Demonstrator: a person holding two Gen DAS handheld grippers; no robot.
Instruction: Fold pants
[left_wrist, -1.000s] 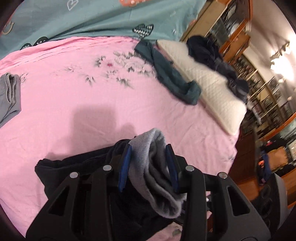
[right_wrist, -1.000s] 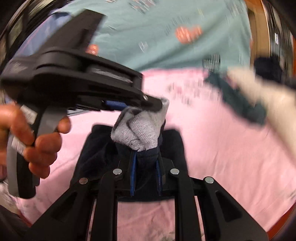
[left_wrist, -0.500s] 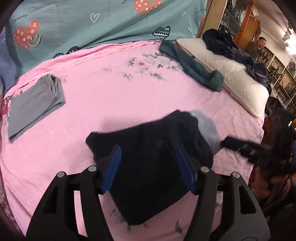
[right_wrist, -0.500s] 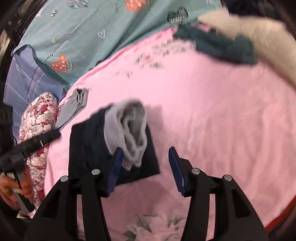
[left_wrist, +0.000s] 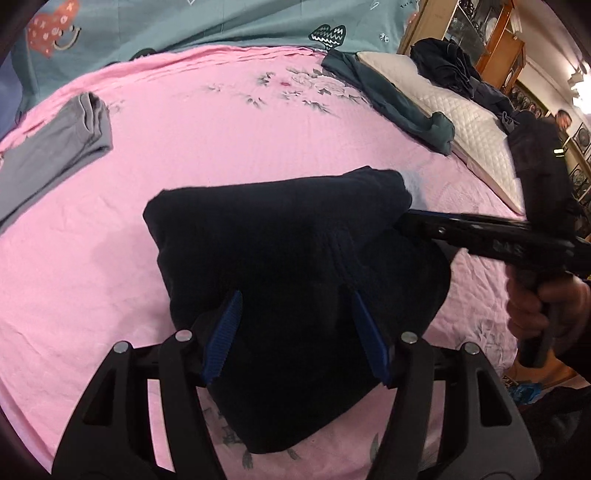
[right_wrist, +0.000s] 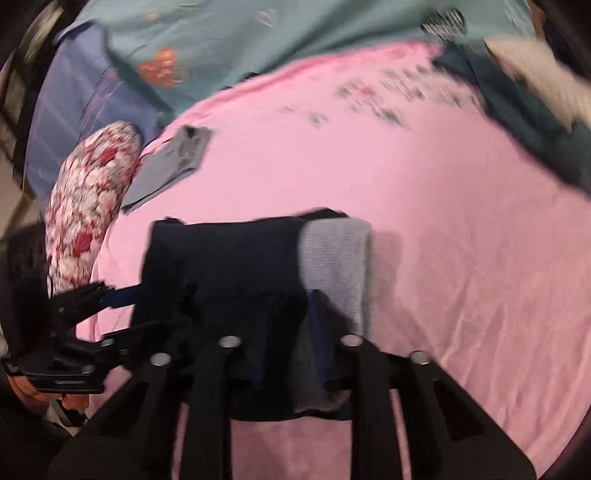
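Dark navy pants (left_wrist: 295, 251) with a grey ribbed waistband (right_wrist: 336, 258) lie folded in a bundle on the pink bedsheet (left_wrist: 221, 140). My left gripper (left_wrist: 295, 332) is open, its blue pads either side of the bundle's near edge. My right gripper (right_wrist: 288, 339) is shut on the pants at the edge by the waistband; in the left wrist view it (left_wrist: 410, 218) reaches in from the right. The pants also show in the right wrist view (right_wrist: 229, 258), with the left gripper (right_wrist: 129, 306) at their left side.
Folded grey pants (left_wrist: 55, 144) lie at the sheet's far left. A dark teal garment (left_wrist: 395, 103) and a white quilted pillow (left_wrist: 461, 114) with dark clothes on it lie at the far right. A floral pillow (right_wrist: 88, 199) sits left. A teal patterned cover (left_wrist: 221, 22) lies behind.
The left gripper let go of the grey waistband and opened over the bundle. The right gripper opened half a second ago and has now closed on the pants by the waistband.
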